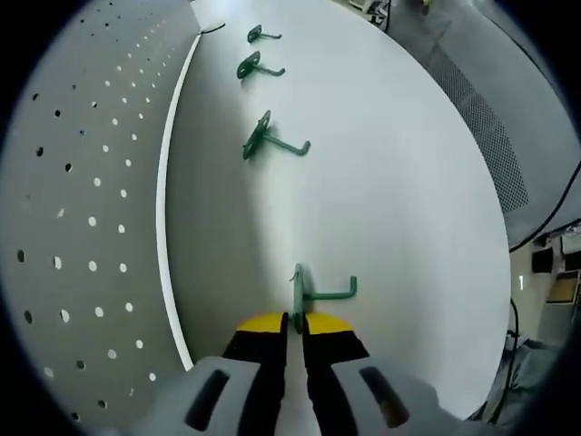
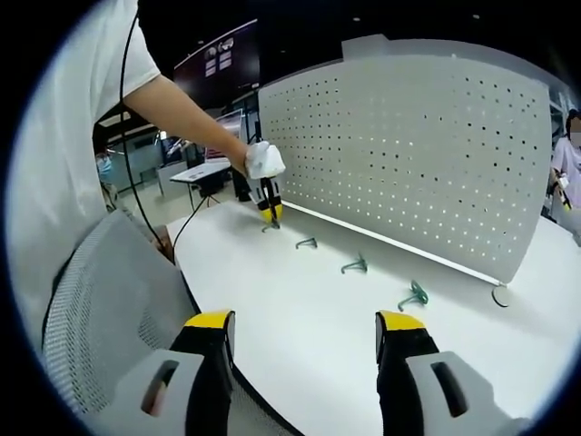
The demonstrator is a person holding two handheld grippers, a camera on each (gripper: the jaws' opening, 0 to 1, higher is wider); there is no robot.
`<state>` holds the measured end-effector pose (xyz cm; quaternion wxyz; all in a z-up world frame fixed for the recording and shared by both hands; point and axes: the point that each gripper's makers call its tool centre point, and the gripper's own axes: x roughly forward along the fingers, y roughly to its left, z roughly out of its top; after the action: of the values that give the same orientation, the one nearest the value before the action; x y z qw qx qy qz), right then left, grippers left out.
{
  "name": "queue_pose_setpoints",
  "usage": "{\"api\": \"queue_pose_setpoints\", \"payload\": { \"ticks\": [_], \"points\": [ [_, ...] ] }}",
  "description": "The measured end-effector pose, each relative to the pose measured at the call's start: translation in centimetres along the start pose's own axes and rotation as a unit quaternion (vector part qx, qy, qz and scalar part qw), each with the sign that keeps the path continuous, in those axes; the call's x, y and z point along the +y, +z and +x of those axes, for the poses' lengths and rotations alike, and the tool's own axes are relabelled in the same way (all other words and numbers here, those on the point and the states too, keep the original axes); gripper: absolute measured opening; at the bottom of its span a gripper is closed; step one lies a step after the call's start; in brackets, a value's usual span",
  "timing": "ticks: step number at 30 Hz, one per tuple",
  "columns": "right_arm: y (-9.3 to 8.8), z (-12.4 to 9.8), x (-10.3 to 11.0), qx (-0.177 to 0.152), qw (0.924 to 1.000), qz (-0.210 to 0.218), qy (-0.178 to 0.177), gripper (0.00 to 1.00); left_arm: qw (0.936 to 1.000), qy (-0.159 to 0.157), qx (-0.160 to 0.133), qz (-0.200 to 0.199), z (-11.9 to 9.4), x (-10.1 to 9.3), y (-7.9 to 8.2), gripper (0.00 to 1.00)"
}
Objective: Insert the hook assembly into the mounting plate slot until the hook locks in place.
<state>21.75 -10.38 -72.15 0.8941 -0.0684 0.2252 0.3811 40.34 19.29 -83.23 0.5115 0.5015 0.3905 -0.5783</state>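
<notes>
My left gripper (image 1: 297, 320) is shut on the flat plate of a green hook (image 1: 309, 289) that rests low over the white table (image 1: 408, 200), its arm pointing right. The white pegboard (image 1: 91, 209) stands just to its left. Three more green hooks (image 1: 272, 141) (image 1: 257, 66) (image 1: 261, 34) lie in a row farther along the board's foot. In the right gripper view, a gloved hand holds the left gripper (image 2: 270, 211) and its hook (image 2: 270, 225) near the pegboard (image 2: 408, 154). The loose hooks (image 2: 307, 242) (image 2: 355, 265) (image 2: 414, 295) lie beside it. My right gripper (image 2: 307, 331) hovers open over the table's near edge.
A small black loop (image 2: 499, 297) lies at the pegboard's far end. A grey mesh chair back (image 2: 91, 309) stands at the table's near left. The table edge (image 1: 495, 263) drops to a floor with cables. Another person (image 2: 567, 154) stands at the far right.
</notes>
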Motion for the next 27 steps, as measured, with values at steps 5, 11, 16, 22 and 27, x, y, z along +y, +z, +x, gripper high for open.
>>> {"api": "queue_pose_setpoints", "payload": {
  "ticks": [5,11,16,22,27],
  "points": [
    [-0.04,0.0,0.0,0.0,1.0,0.002,0.001,0.6,1.0,-0.001,-0.005,0.002,-0.04,0.11,0.05,0.09],
    [0.02,-0.01,-0.02,-0.001,1.0,0.001,0.0,0.6,0.9999,-0.001,-0.002,0.013,-0.02,-0.15,0.17,0.06],
    [0.01,-0.02,-0.01,0.0,1.0,-0.001,0.0,0.6,0.9999,0.007,0.003,0.012,-0.04,-0.05,0.21,0.04],
    [0.05,0.02,0.1,-0.002,1.0,0.0,0.003,0.61,0.9999,0.003,0.006,0.009,0.0,0.04,0.18,0.02],
    [0.02,0.01,0.02,-0.001,1.0,0.0,0.001,0.61,0.9999,0.011,0.002,0.008,-0.02,-0.05,0.14,0.02]
  ]
}}
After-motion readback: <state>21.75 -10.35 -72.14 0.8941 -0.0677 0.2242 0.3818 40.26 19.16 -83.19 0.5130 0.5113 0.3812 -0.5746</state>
